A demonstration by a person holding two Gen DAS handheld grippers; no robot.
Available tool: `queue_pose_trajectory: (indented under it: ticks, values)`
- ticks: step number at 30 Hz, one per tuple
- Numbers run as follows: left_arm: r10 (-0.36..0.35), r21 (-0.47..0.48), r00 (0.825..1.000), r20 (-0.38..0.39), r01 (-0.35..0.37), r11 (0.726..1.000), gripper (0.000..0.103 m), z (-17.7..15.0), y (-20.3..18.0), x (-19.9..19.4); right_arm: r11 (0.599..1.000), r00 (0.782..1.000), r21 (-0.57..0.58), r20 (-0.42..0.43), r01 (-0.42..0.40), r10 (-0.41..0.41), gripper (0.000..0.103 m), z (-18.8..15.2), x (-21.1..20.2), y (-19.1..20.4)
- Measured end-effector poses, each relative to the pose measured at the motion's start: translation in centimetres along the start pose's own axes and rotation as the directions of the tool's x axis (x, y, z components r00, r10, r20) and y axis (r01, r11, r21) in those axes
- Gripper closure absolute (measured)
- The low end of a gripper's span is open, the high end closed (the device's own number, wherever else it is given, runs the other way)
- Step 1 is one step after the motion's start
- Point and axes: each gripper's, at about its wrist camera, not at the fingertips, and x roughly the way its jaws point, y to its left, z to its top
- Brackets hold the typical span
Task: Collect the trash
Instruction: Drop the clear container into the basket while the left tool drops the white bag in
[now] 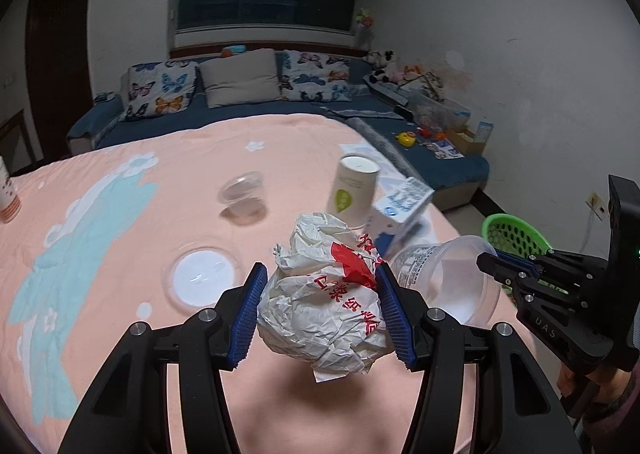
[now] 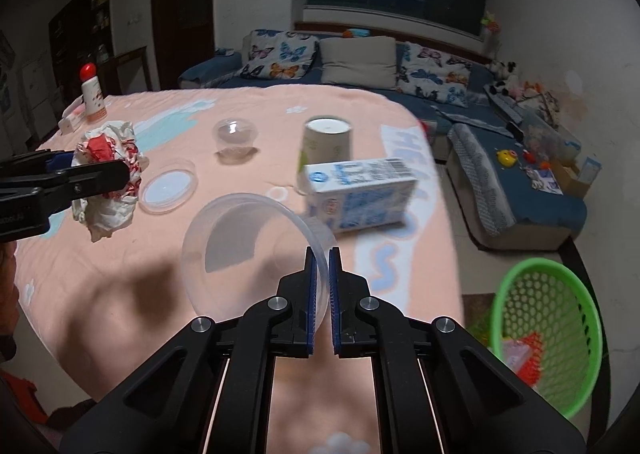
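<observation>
trash: crumpled wrapper [image 1: 324,302] and clear tub [image 2: 256,254], both held above the bench [image 1: 120,213]
left gripper [image 1: 320,310]: fingers clamped on the wrapper, one at each side
right gripper [image 2: 320,286]: fingers together on the tub's rim, tub tipped on its side
on the bench: lid [image 1: 204,278], small clear cup [image 1: 244,197], upturned paper cup [image 1: 354,189], milk carton [image 2: 360,197] lying just beside it
basket [image 2: 548,334]: green, on the floor off the bench's right edge
</observation>
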Motion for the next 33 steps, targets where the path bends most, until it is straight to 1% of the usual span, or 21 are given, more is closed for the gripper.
queue_pose_trajectory:
  ticks: [4,8,10,11,15,18,21,23,24,28,31,33]
  values:
    - [-0.060,0.034,0.998,0.001,0.060,0.998,0.049,1.1,-2.7,0.8,0.998,0.999,0.044,0.018,0.047,-0.048,0.097,-0.6,-2.0,-2.9]
    - [-0.124,0.064,0.992,-0.017,0.125,0.990,0.049,2.1,-5.7,2.1,0.987,0.991,0.090,0.011,0.135,-0.136,0.097,-1.3,-3.6,-7.3]
    - [-0.151,0.085,0.988,-0.020,0.152,0.985,0.049,2.6,-7.6,2.7,0.977,0.983,0.109,-0.003,0.185,-0.186,0.097,-1.8,-4.0,-9.6]
    - [-0.162,0.092,0.987,-0.023,0.163,0.982,0.049,2.9,-8.5,3.1,0.968,0.975,0.120,-0.014,0.221,-0.221,0.097,-2.3,-4.2,-11.1]
    - [-0.215,0.118,0.976,-0.045,0.219,0.969,0.049,3.9,-11.6,4.7,0.935,0.949,0.165,-0.075,0.314,-0.306,0.097,-4.3,-3.8,-16.3]
    - [-0.247,0.138,0.966,-0.069,0.255,0.957,0.049,4.6,-14.2,6.1,0.903,0.922,0.191,-0.135,0.384,-0.363,0.097,-6.0,-3.0,-20.0]
    - [-0.266,0.164,0.960,-0.089,0.277,0.947,0.049,5.1,-16.7,7.6,0.880,0.904,0.222,-0.190,0.419,-0.383,0.096,-7.6,-2.0,-23.1]
    - [-0.286,0.174,0.952,-0.113,0.303,0.937,0.049,5.4,-18.4,8.8,0.874,0.903,0.248,-0.216,0.419,-0.372,0.096,-8.5,-1.4,-24.5]
    - [-0.288,0.179,0.950,-0.119,0.306,0.935,0.049,5.5,-18.8,9.1,0.867,0.901,0.264,-0.226,0.423,-0.371,0.096,-9.0,-1.1,-25.3]
    - [-0.304,0.218,0.940,-0.153,0.332,0.918,0.049,6.0,-21.9,11.0,0.851,0.903,0.320,-0.258,0.416,-0.344,0.091,-10.6,-0.3,-27.1]
    - [-0.319,0.246,0.932,-0.173,0.355,0.902,0.049,6.2,-24.4,12.0,0.846,0.903,0.336,-0.272,0.414,-0.333,0.089,-11.6,0.0,-27.4]
    - [-0.337,0.257,0.922,-0.191,0.378,0.889,0.049,6.3,-25.8,12.9,0.849,0.910,0.350,-0.271,0.396,-0.313,0.084,-11.9,-0.2,-27.5]
